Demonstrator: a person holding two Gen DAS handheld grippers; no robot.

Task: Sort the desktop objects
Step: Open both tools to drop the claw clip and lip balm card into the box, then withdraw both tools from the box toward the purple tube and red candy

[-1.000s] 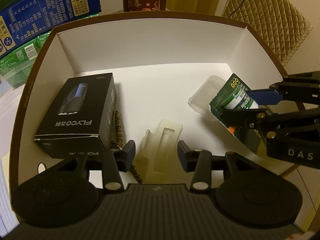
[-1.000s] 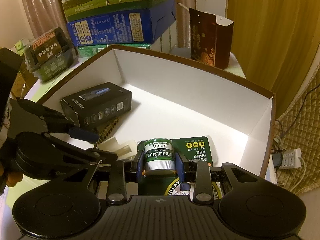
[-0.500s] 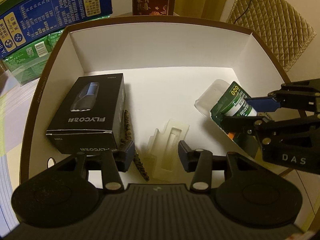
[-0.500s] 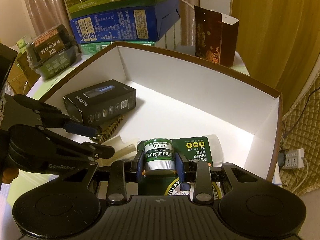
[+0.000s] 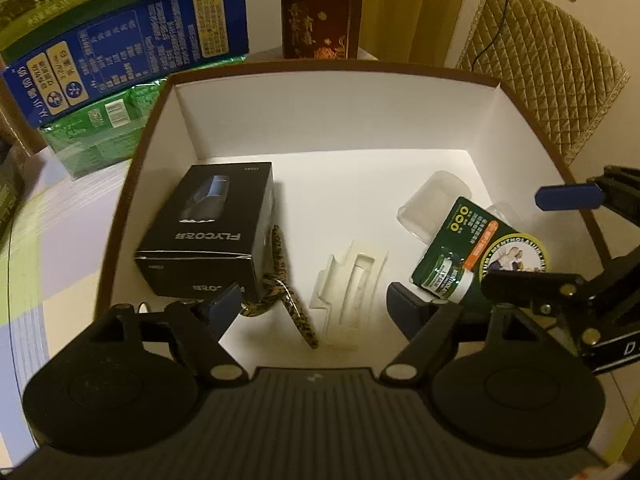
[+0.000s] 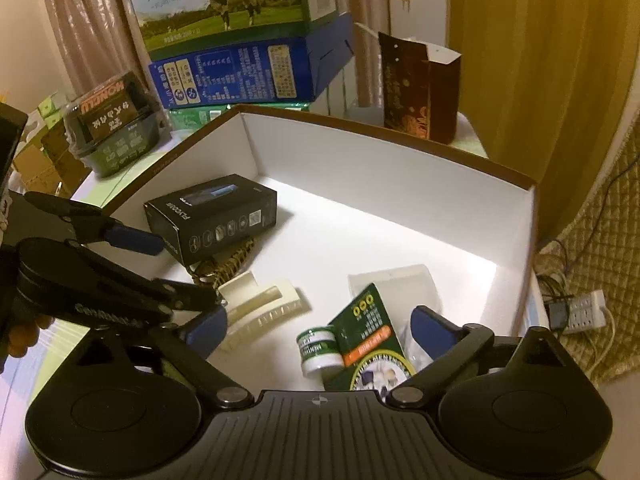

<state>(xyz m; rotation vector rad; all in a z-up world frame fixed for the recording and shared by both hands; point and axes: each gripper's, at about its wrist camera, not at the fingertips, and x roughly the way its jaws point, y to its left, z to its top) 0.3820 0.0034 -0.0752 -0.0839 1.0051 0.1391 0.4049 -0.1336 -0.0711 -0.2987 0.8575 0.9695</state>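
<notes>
A white-lined box with a brown rim (image 5: 332, 66) (image 6: 384, 136) holds the sorted items. A green lip-salve pack (image 5: 476, 252) (image 6: 352, 344) with its small jar lies free on the box floor at the right. A black FLYCO box (image 5: 212, 236) (image 6: 212, 216), a patterned cord (image 5: 280, 276) (image 6: 228, 266) and a cream hair clip (image 5: 352, 284) (image 6: 260, 304) also lie inside. My right gripper (image 6: 320, 326) (image 5: 548, 236) is open and empty above the pack. My left gripper (image 5: 316, 300) (image 6: 172, 276) is open and empty over the clip.
Stacked milk cartons (image 6: 240, 40) (image 5: 120, 48) and a dark brown gift carton (image 6: 416, 88) (image 5: 320, 20) stand behind the box. A noodle bowl (image 6: 116, 120) sits at the left. A quilted chair (image 5: 540, 80) and a power strip (image 6: 580, 312) are at the right.
My right gripper opened and let go of the lip-salve pack, which now lies in the box. Both grippers rose and pulled back; the left one opened wider.
</notes>
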